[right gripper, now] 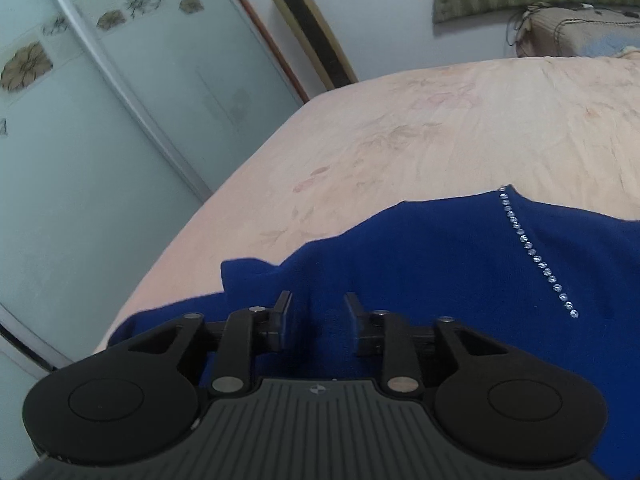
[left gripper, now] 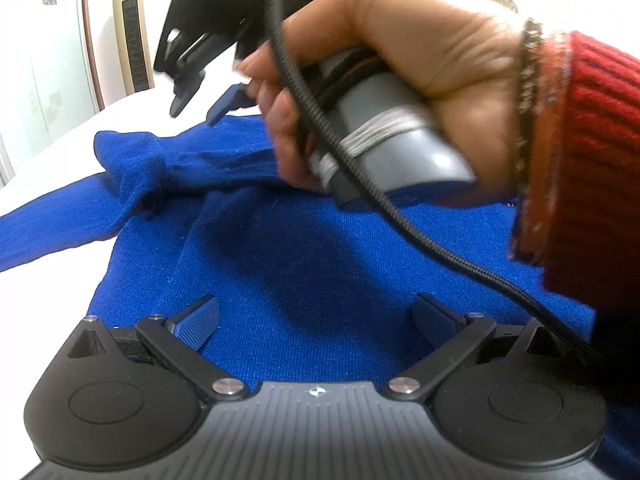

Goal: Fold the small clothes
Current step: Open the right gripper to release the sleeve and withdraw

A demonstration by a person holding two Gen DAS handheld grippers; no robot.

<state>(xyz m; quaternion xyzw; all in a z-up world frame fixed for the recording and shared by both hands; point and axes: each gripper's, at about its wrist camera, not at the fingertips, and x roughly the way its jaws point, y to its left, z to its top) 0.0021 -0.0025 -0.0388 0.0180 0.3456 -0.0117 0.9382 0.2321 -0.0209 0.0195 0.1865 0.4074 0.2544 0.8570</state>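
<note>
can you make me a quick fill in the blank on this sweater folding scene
1. The sweater lying on the bed is ____ in colour.
2. The left claw hovers over the sweater with its fingers wide ____.
3. A line of small ____ runs across the sweater.
4. The cuff on the wrist of the hand holding the right claw is ____.

Missing words: blue; open; rhinestones; red

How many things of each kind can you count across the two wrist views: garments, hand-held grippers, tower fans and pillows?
Blue sweater: 1
Hand-held grippers: 2, the left hand-held gripper and the right hand-held gripper
Gold tower fan: 1
Pillow: 1
Total: 5
</note>
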